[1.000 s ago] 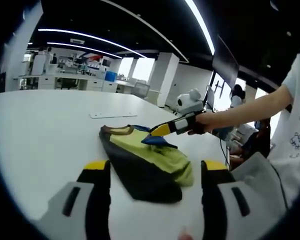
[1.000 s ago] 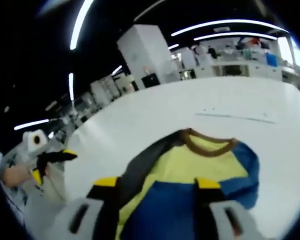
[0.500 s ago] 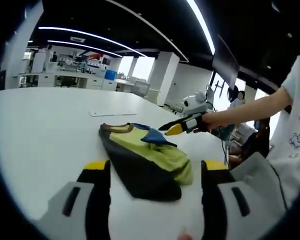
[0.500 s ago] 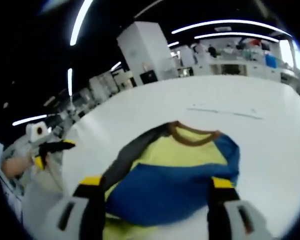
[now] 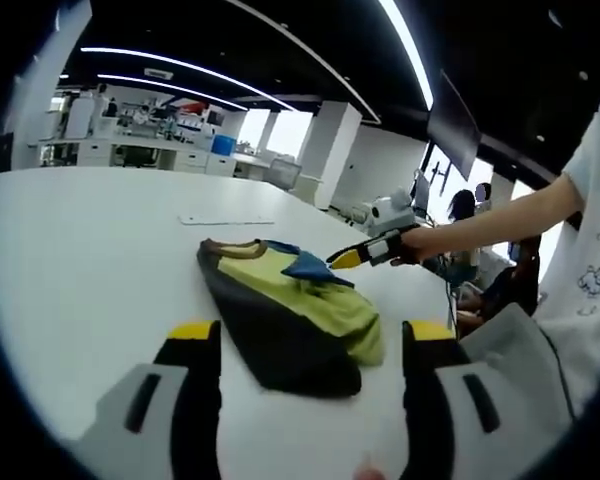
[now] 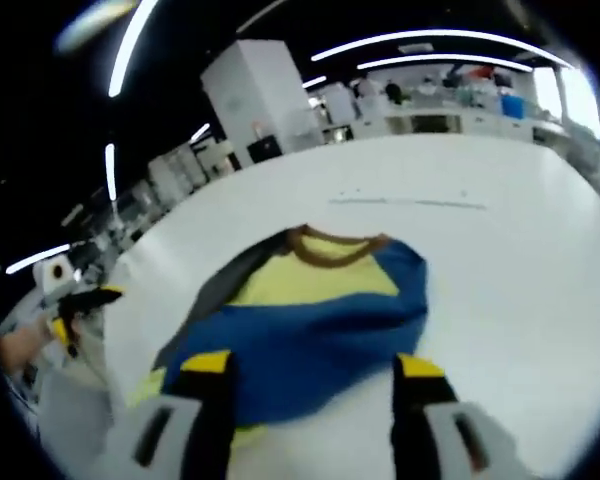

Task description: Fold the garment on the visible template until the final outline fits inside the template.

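T-shirt [image 5: 292, 316], yellow, blue and dark grey, lies partly folded on the white tabletop [image 5: 80, 260]. Left gripper [image 5: 310, 345] hovers near it, fingers wide and empty. Right gripper [image 6: 305, 370] over the blue fold, fingers wide, gripping nothing.

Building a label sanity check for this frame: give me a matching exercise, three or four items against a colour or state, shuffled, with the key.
Column 1:
1. garment collar
2. garment panel nearest the right gripper
3. table
4. left gripper

Column 2:
A. white
B. open, jaws apart on either side of the garment's near end
C. brown
D. blue

Pairs: 1-C, 2-D, 3-A, 4-B
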